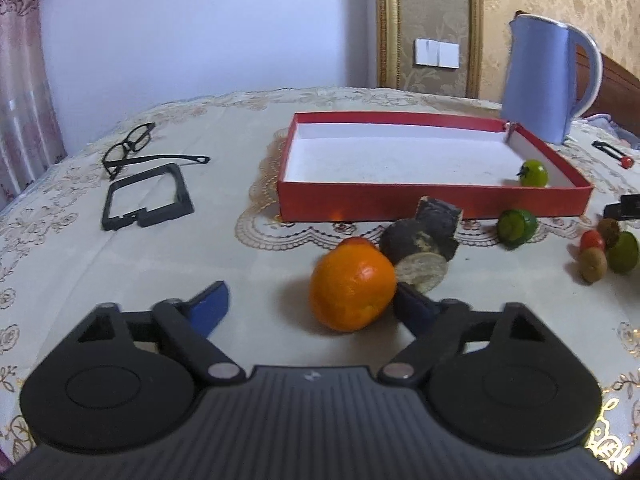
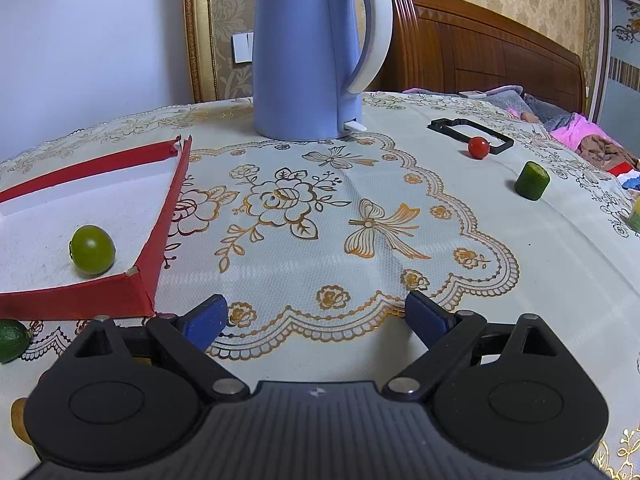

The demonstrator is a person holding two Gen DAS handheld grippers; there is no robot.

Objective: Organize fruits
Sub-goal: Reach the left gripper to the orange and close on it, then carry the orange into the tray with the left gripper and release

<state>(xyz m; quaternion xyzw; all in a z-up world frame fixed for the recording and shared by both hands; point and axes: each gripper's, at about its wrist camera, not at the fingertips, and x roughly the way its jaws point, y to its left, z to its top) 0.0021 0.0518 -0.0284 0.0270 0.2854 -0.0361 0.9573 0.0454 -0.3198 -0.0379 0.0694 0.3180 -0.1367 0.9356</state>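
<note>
An orange lies on the tablecloth between the blue pads of my left gripper. The right pad sits against it and the left pad stands well clear, so the jaws are open. Behind it are a dark cut fruit and a green lime. The red box holds one green tomato. My right gripper is open over bare cloth, just right of the red box and its green tomato.
A blue kettle stands behind the box. Eyeglasses and a black frame lie at the left. A red tomato, a kiwi and a green fruit cluster at the right. Farther right lie a cherry tomato and a green chunk.
</note>
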